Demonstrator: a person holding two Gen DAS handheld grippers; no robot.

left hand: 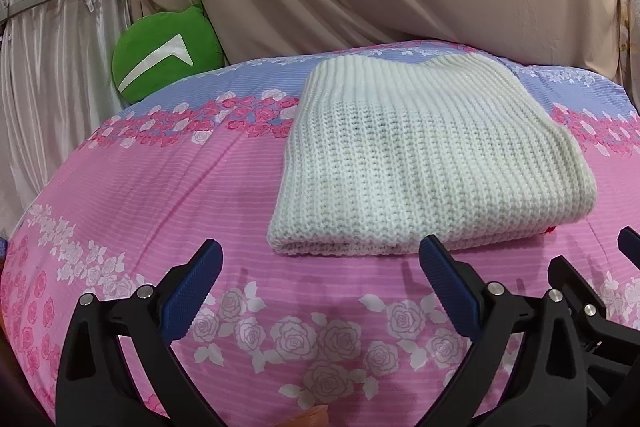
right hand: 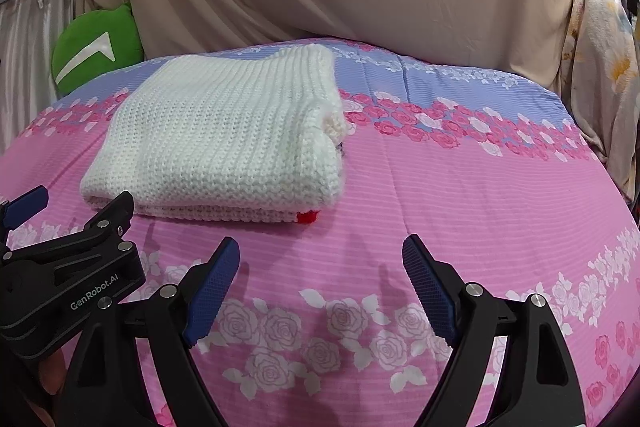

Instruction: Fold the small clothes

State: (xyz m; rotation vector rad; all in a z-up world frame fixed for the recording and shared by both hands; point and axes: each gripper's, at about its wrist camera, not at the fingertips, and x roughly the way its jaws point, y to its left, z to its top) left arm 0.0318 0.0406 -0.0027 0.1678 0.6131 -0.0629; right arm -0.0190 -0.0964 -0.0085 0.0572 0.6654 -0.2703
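Sweater (left hand: 424,163), chunky white knit, lies folded on bed (left hand: 160,187): soft, floppy, prob light. Grab near folded edge. Left gripper (left hand: 320,267) & right gripper (right hand: 320,263) both wide, empty.

One folded white knit sweater (left hand: 424,163), one green cushion (left hand: 164,51), two grippers, four blue fingers (right hand: 212,291).
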